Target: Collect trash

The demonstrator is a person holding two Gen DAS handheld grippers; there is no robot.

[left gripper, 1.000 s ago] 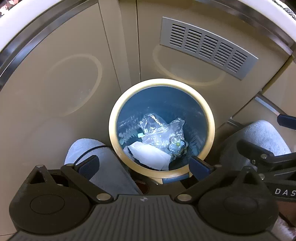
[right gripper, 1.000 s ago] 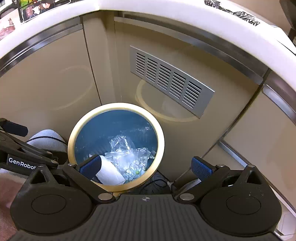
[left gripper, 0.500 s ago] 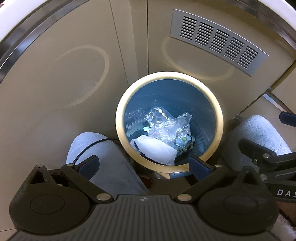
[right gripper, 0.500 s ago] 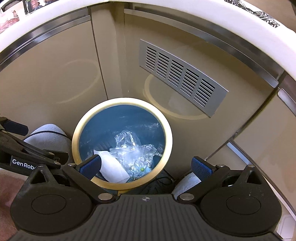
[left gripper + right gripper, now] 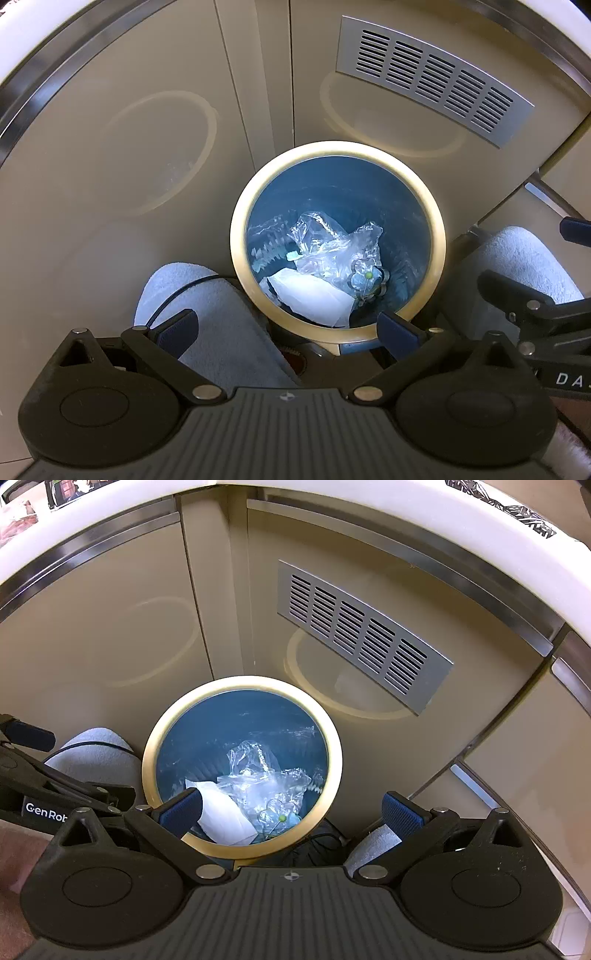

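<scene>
Both grippers, left gripper (image 5: 286, 326) and right gripper (image 5: 291, 810), hang spread and empty; the bin (image 5: 334, 738) with trash (image 5: 266, 790) lies just ahead at frame centre, nearer the right one.

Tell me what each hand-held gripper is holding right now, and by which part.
Nothing. The left hand-held gripper and right hand-held gripper are both open and empty above the blue trash bin; the clear plastic wrap lies loose inside it.
</scene>
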